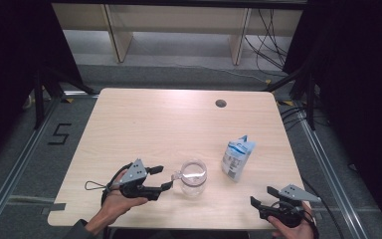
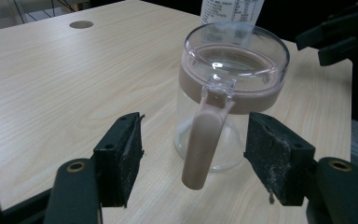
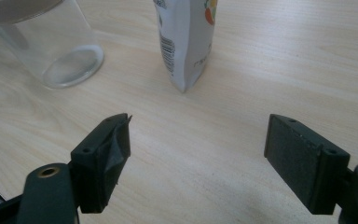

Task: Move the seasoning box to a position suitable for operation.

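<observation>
looking down from the high view, a light wooden table (image 1: 144, 119) carries a clear glass jar (image 1: 193, 178) with a brownish lid band and handle, standing upright near the front edge. the left gripper (image 1: 165, 178) sits just left of the jar, its fingers spread on either side of the handle that sticks out toward it; whether they touch the handle cannot be told from here. a white and blue pouch (image 1: 237, 158) stands just right of the jar, slightly farther back. the right gripper (image 1: 262, 196) hovers well to the right of the jar, at the front corner, its fingers parted and holding nothing. a round cable hole (image 1: 221, 103) lies far behind the jar.

in the left gripper view, the left gripper (image 2: 193, 158) has its fingers (image 2: 121, 156) wide apart, with the jar's handle (image 2: 204, 142) hanging between them, touching neither pad. the jar (image 2: 233, 79) stands upright just beyond, with the pouch (image 2: 230, 10) behind it.

in the right gripper view, the right gripper (image 3: 198, 156) shows fingers (image 3: 298, 158) spread wide over bare table (image 3: 284, 56). the jar (image 3: 51, 51) sits ahead at upper left, and the pouch (image 3: 186, 42) stands just right of the jar, apart from it.
</observation>
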A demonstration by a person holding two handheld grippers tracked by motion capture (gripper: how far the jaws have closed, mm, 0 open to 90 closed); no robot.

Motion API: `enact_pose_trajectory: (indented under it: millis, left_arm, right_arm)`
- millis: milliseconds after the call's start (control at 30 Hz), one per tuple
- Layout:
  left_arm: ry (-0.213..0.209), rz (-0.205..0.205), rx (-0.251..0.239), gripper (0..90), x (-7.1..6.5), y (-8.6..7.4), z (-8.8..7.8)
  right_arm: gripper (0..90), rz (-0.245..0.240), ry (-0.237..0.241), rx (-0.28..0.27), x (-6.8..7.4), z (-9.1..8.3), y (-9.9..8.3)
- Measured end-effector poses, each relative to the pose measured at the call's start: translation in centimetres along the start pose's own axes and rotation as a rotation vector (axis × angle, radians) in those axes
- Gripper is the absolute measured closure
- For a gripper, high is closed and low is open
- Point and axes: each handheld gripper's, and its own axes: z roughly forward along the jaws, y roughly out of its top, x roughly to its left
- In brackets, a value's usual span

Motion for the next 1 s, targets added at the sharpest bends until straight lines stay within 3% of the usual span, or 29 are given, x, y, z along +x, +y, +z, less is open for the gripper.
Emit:
enact_pose_trajectory:
  millis: [67, 100, 200, 300, 367, 467, 633, 867, 900, 1000]
  left_arm:
    - [0.010, -0.012, -0.014, 38.8, 0.0, 0.1, -0.2]
    - [0.012, -0.047, -0.031, 40.4, -0.1, 0.2, -0.4]
    - [0.024, -0.044, -0.032, 47.5, 0.0, 0.4, -0.6]
    - [0.019, -0.082, -0.055, 55.6, 0.1, 0.6, -0.9]
    - [0.018, -0.081, -0.070, 61.2, 0.1, 0.7, -0.9]
    - [0.011, -0.085, -0.089, 70.2, 0.0, 1.0, -0.9]
    - [0.015, -0.064, -0.080, 82.9, -0.5, 1.6, -0.6]
    - [0.017, -0.041, -0.074, 86.8, -1.2, 2.5, 0.2]
    - [0.018, -0.030, -0.068, 86.9, -1.3, 2.6, 0.4]
    - [0.013, -0.022, -0.065, 87.4, -1.3, 2.6, 0.5]
  right_arm:
    - [22.3, -0.004, 0.009, -0.004, 0.1, 0.0, 0.0]
    - [22.3, 0.001, 0.014, 0.000, 0.1, 0.0, 0.0]
    - [22.3, -0.001, 0.012, -0.006, 0.0, 0.0, 0.0]
    - [22.6, 0.017, 0.010, -0.009, 0.2, 0.0, 0.0]
    - [22.6, -0.010, -0.004, -0.016, 0.0, 0.0, 0.0]
    - [22.9, -0.009, -0.003, -0.015, 0.0, 0.0, 0.0]
    - [23.2, -0.007, -0.002, -0.016, 0.0, 0.0, 0.0]
    - [23.4, -0.009, 0.002, -0.017, 0.0, 0.0, 0.1]
    - [23.5, 0.045, 0.011, 0.002, 0.4, 0.0, 0.0]
    - [23.6, 0.038, 0.011, -0.001, 0.4, 0.0, 0.0]
